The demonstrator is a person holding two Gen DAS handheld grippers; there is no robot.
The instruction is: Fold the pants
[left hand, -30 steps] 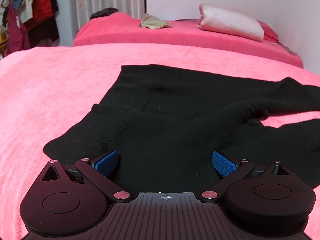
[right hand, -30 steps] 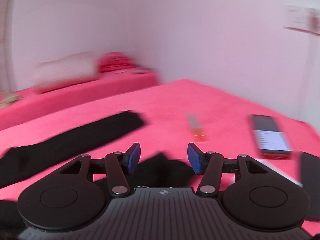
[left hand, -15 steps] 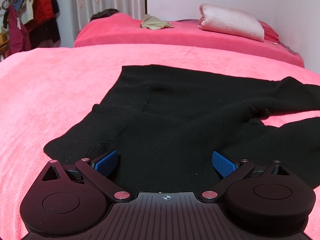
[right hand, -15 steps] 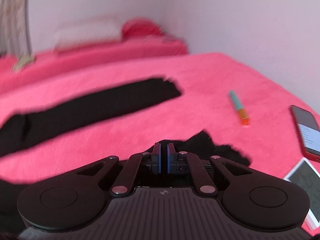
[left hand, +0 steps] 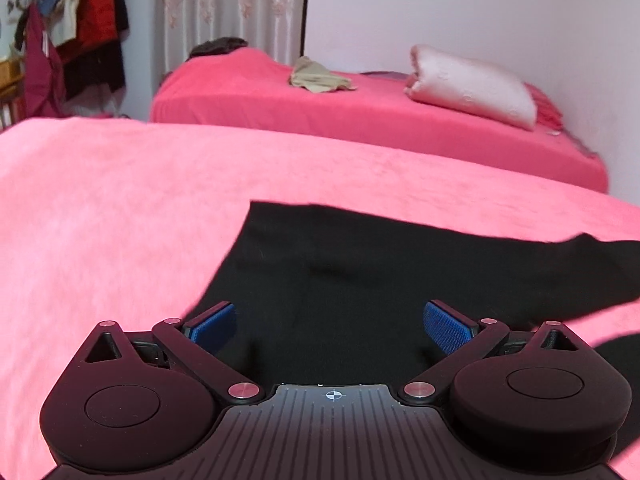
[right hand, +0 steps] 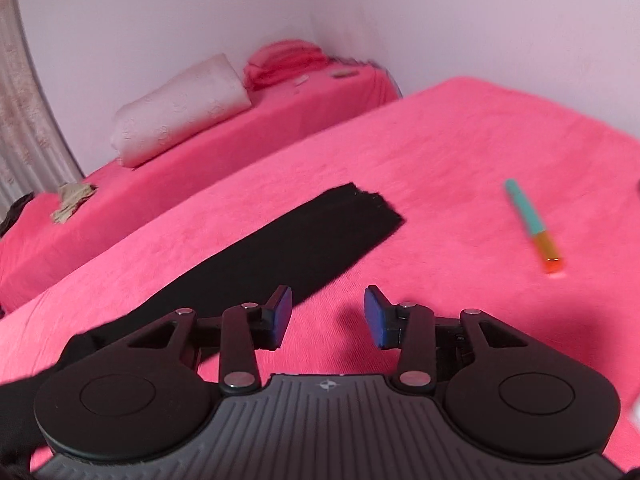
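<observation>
The black knit pants (left hand: 392, 280) lie spread on the pink plush bed (left hand: 112, 208), one long leg (right hand: 280, 248) stretched flat toward the bed's far edge. The left hand-held gripper (left hand: 330, 326) hangs over the pants' wide upper part with jaws spread wide and nothing pinched. The right hand-held gripper (right hand: 327, 316) has just been opening; only bare bed shows between its blue pads (right hand: 282, 312). A teal and orange pen (right hand: 534, 228) lies toward the bed's right edge.

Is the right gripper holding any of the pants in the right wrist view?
No: the right gripper, whose jaws have just been opening, has only pink bedspread between them; the black pants lie beside it.
</observation>
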